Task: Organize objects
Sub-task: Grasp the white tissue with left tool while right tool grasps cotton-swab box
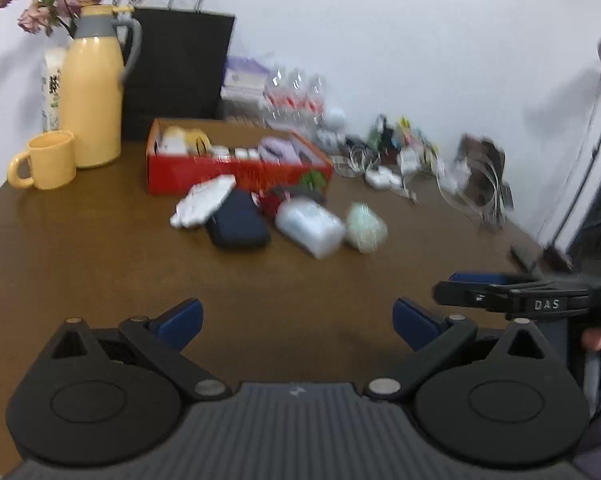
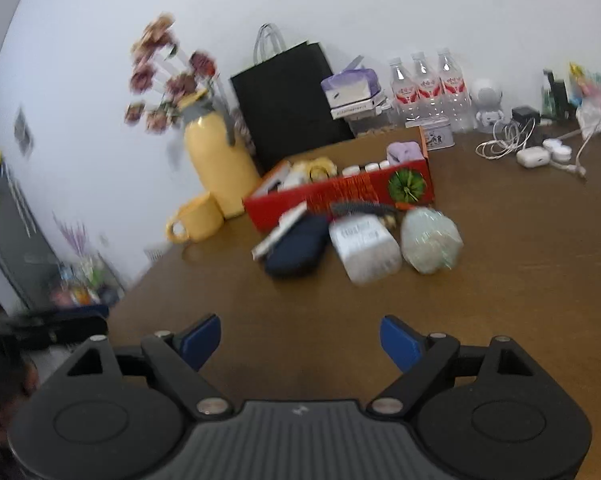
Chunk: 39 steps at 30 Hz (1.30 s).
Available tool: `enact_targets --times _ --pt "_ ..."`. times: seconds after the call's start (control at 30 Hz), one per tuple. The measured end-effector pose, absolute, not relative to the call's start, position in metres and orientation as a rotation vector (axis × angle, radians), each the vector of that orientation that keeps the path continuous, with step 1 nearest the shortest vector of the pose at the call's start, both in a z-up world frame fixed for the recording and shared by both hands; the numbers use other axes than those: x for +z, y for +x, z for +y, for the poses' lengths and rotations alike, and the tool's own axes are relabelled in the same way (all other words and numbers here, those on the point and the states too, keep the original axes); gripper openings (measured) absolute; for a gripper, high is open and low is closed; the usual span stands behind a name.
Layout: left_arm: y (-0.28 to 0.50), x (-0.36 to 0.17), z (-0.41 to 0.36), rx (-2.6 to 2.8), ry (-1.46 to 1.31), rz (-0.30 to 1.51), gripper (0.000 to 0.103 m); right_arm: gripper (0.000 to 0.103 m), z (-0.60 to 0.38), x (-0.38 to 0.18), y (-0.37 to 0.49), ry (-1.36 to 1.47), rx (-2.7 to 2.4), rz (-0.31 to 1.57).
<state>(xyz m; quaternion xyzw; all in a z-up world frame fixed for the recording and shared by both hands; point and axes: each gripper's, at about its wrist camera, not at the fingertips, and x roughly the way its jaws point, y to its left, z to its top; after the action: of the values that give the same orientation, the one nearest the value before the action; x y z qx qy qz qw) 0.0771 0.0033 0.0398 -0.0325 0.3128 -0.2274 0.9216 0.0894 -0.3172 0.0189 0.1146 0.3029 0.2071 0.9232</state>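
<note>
Red box (image 2: 342, 196): on the brown table (image 2: 500, 280), open-topped, holding small white jars, tape rolls and a lilac item; at 12 o'clock from both grippers, well apart from them.
Loose pile: touching the box's near side. A white flat pack (image 2: 278, 232) leans on a navy pouch (image 2: 296, 248); at the pouch's 3 o'clock lies a clear-wrapped white pack (image 2: 364, 250), then a pale green bundle (image 2: 430, 244).
Mug (image 1: 44, 160): yellow, at the box's 9 o'clock, just beside a yellow jug (image 1: 92, 92).
Black bag (image 2: 288, 108): upright against the wall at the box's 12 o'clock, behind it.
Bottles (image 2: 428, 88): three, clear with red labels, at the box's 1 o'clock by the wall.
Cables and chargers (image 2: 532, 152): white, at the box's 3 o'clock.
Left gripper (image 1: 298, 324): fingers spread wide, released, nothing between them, over bare table.
Right gripper (image 2: 300, 340): fingers spread, released, nothing between them; in the left wrist view it shows at 3 o'clock.
</note>
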Motion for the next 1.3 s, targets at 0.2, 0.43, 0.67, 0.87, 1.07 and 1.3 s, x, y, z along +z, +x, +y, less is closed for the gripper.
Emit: enact_targets --times 0.2,0.43,0.67,0.87,1.07,1.3 --pt "0.086 0.046 0.014 -0.398 -0.029 0.563 0.103 0.096 -0.323 0.042 0.053 -0.004 0.374 0.564" --pt "0.178 0.001 0.0 -0.275 -0.107 0.588 0.101 0.096 -0.304 0.027 0.116 -0.013 0.345 0.516" --pt "0.282 -0.007 -0.022 -0.286 -0.068 0.521 0.092 0.093 -0.282 0.002 0.225 0.102 0.348 0.53" --pt "0.35 -0.039 -0.04 -0.337 -0.006 0.635 0.066 0.091 -0.257 -0.031 0.279 0.044 0.265 0.569" --pt "0.346 -0.049 -0.023 -0.298 -0.115 0.682 0.011 0.067 -0.251 -0.044 0.29 0.026 0.254 0.607" --pt "0.241 -0.027 -0.021 -0.245 -0.087 0.626 0.007 0.065 -0.257 -0.039 0.236 0.092 0.329 0.645"
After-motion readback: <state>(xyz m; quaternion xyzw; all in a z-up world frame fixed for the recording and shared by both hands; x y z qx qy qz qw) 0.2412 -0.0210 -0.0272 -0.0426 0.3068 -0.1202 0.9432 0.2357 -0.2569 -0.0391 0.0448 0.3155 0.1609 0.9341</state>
